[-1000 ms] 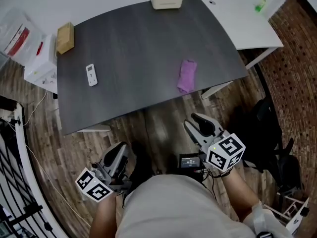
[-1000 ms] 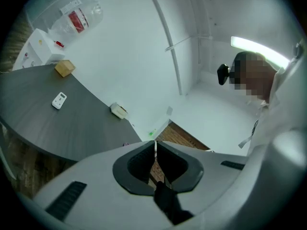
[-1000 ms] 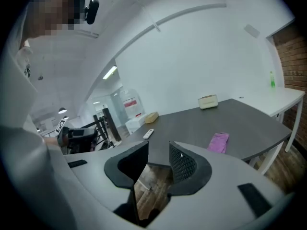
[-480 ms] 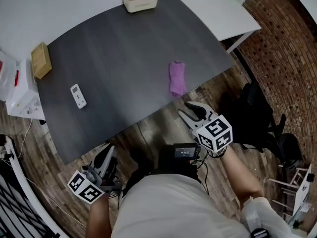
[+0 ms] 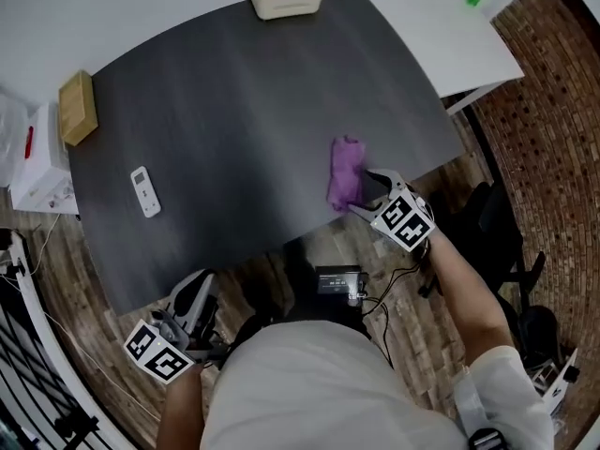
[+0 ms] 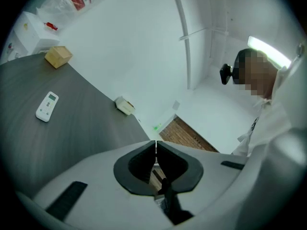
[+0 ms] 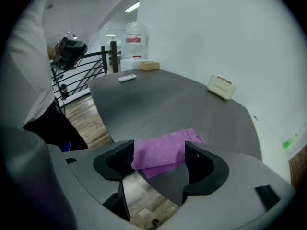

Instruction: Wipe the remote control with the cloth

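- At the table's (image 5: 234, 92) near right edge, the cloth's (image 5: 344, 172) near end is framed by the right gripper (image 5: 368, 193), whose jaws have just been opening; nothing is pinched yet.
- The cloth's long axis is pointed away from that gripper.
- The remote (image 5: 144, 191) is set well apart to the left, nearer the closed, empty left gripper (image 5: 192, 293).

Head camera looks steeply down; all share the table (image 5: 234, 111).
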